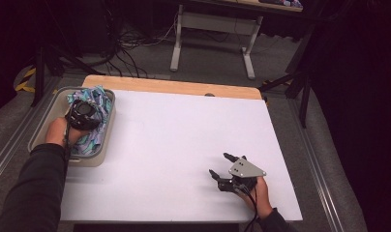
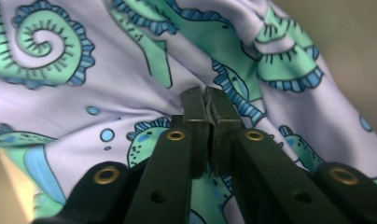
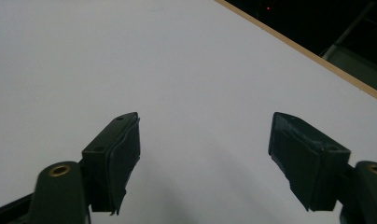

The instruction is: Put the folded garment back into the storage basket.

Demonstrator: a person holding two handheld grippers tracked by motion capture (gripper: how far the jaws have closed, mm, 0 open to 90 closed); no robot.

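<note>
Two grippers I run: left gripper [image 2: 206, 100] jaws pinched on cloth [image 2: 130, 70] in the bin [image 1: 43, 123], right gripper [image 3: 205, 154] jaws apart over the white desk [image 1: 184, 140].

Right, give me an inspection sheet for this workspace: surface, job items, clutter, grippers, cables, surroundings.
Surface: white table top with a wooden far edge, bare in the middle.
Job's things: patterned cloth, lilac with green and blue sea creatures, bunched in a grey bin at the table's left edge.
Clutter: nothing seen.
Grippers: left gripper down in the bin, jaws closed, cloth apparently pinched between them; right gripper open, low over the near right of the table.
Cables: dark cables on the floor beyond the table.
Surroundings: grey floor, legs of another table, dark room.
</note>
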